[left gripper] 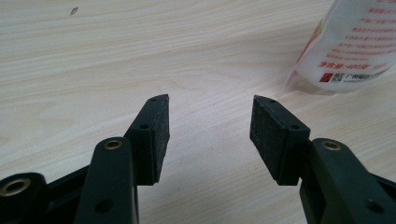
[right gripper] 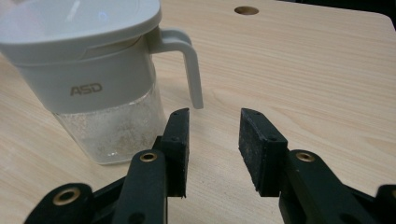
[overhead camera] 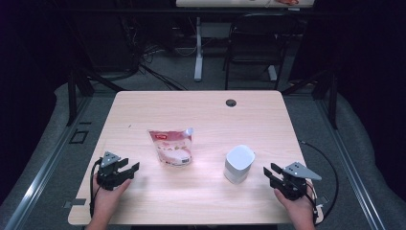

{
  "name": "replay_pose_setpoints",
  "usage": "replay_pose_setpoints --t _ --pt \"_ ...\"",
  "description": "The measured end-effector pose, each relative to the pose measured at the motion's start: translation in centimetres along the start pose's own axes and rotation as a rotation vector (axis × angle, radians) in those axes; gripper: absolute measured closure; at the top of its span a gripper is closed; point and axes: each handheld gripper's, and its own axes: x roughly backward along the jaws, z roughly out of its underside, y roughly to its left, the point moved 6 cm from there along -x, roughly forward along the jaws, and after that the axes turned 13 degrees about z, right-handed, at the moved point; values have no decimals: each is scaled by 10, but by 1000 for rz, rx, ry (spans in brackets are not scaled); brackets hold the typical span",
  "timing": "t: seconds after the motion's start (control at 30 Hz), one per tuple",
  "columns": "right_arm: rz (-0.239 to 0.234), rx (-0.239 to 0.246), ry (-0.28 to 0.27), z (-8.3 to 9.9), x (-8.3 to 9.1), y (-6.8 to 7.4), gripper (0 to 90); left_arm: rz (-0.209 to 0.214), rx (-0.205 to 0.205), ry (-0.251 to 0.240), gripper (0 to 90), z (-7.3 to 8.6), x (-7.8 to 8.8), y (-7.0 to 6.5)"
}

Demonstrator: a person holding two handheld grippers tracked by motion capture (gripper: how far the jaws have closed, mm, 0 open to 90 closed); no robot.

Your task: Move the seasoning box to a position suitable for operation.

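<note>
left gripper (overhead camera: 128,171): we are seeing it resting low at the near left of the table (overhead camera: 201,110), jaws released and gaping, nothing between them; in the left gripper view (left gripper: 210,114) bare wood is lying between the pads.
right gripper (overhead camera: 272,173): we are seeing it sitting just right of the jar, jaws spread and gripping nothing; in the right gripper view (right gripper: 215,123) its jaws are pointing past the jar's handle, apart from it.
jar (overhead camera: 239,164): we are watching it standing upright right of the pouch, well apart from it; white lid and collar, clear lower part with pale grains inside (right gripper: 93,79).
pouch (overhead camera: 171,146): we are finding it lying flat near the table's middle, between the left gripper and the jar; its printed corner is showing at the upper right of the left gripper view (left gripper: 348,44).
</note>
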Motion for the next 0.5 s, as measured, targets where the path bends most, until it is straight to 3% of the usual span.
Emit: replay_pose_setpoints --t 0.07,0.1,0.17,0.27,0.3,0.4,0.5 --pt "-12 -1 6 -1 -4 3 593 -2 -14 12 474 0 -1 -1" --pt "2 6 32 -1 -6 3 578 -11 -18 16 450 1 -1 -1" --pt "5 17 32 0 -7 3 577 -9 -9 25 444 3 -3 -1" --pt "-18 21 32 1 -9 5 592 -8 -9 33 446 3 -3 -1" --pt "-31 44 33 -1 -11 6 592 -7 -10 34 453 3 -3 -1" --pt "-42 35 21 -4 -12 6 636 -8 -11 38 465 3 -3 -2" --pt "-114 19 51 -5 -17 8 678 -5 -4 34 473 5 -1 -5"
